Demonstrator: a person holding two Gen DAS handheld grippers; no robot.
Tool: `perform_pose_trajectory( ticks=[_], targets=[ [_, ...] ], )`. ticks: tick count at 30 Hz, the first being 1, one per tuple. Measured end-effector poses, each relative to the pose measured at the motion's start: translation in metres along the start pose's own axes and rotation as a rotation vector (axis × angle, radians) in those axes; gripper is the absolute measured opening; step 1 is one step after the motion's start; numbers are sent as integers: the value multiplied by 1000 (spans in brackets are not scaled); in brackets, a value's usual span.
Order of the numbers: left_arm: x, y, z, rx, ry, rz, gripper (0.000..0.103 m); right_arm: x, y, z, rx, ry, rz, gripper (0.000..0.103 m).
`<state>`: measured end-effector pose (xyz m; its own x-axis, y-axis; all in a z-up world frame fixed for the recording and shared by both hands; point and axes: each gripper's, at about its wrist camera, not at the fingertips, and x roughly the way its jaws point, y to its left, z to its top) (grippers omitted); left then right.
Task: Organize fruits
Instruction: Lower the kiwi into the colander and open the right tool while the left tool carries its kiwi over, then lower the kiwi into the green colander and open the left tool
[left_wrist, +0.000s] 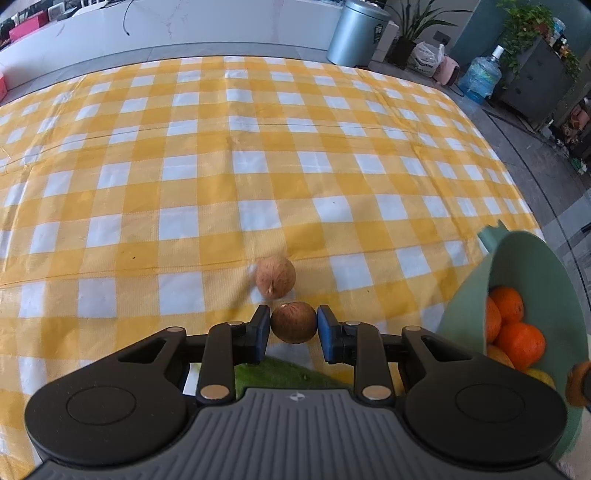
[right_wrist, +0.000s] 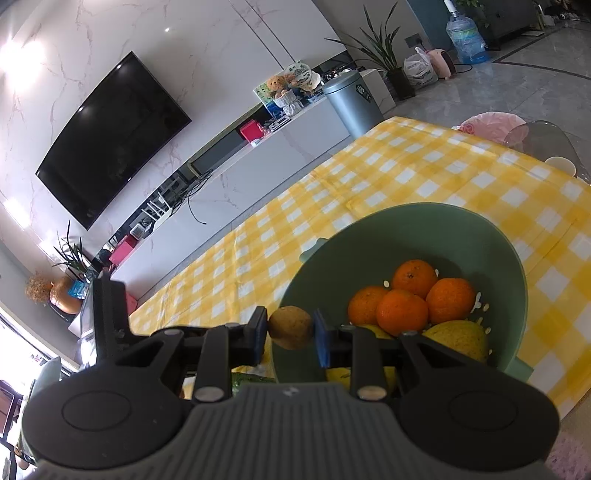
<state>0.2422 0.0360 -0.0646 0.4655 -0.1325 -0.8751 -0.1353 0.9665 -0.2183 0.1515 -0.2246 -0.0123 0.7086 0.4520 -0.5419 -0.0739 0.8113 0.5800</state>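
left gripper (left_wrist: 293, 328) low over the yellow checked counter (left_wrist: 184, 155), its blue fingers (left_wrist: 261, 332) pressed to either side of a dark brown round fruit (left_wrist: 293, 322), firmly pinched. just past it, at twelve o'clock, a second, paler brown fruit (left_wrist: 276, 277) sits on the cloth, nearly touching the held one; whether they touch i cannot tell. something green (left_wrist: 273, 373) peeks out beneath the gripper at six o'clock, too hidden to name. at three to four o'clock in the left wrist view the green bowl (left_wrist: 535, 266) shows, oranges inside.

over to the right gripper (right_wrist: 291, 332): narrowed around a small tan-brown fruit (right_wrist: 290, 326), held between the pads right at the bowl's (right_wrist: 406, 229) near rim, at about nine o'clock on it. inside the bowl, four oranges (right_wrist: 402, 312) clustered together, a yellow-green pear-like fruit (right_wrist: 458, 338) at their five o'clock, and more yellow fruit half hidden behind the fingers. the bowl's floor is perforated.
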Motion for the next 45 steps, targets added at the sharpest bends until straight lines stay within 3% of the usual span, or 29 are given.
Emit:
perform_pose_trajectory(
  ticks=[4, 9, 16, 23, 26, 28, 31, 36, 42, 45],
  targets=[
    [-16, 1, -5, -4, -33, -37, 30, -4, -5, 1, 11, -9, -5, 24],
    [-43, -3, -14, -16, -104, -136, 30, -4, -22, 6, 80, -23, 0, 24],
    [-77, -19, -22, -2, -188, -244, 30, 15, -32, 7, 157, 17, 26, 24],
    [-88, -29, -22, 27, -215, -292, 30, 37, -27, 5, 174, 61, 20, 24],
    [-89, -31, -23, 26, -215, -308, 30, 40, -25, 5, 173, 63, 7, 26],
    [-89, -32, -24, 28, -216, -312, 30, 42, -27, 4, 181, 70, 2, 35],
    [-88, -35, -24, 34, -213, -325, 30, 38, -28, 5, 187, 60, 12, 38],
    [-87, -43, -28, 51, -196, -346, 30, 25, -34, 7, 219, 2, -5, 39],
    [-74, -69, -34, 95, -141, -400, 30, -28, -59, 14, 326, -246, -72, 39],
    [-63, -87, -40, 127, -102, -420, 30, -36, -71, 15, 371, -270, -60, 39]
  ],
)
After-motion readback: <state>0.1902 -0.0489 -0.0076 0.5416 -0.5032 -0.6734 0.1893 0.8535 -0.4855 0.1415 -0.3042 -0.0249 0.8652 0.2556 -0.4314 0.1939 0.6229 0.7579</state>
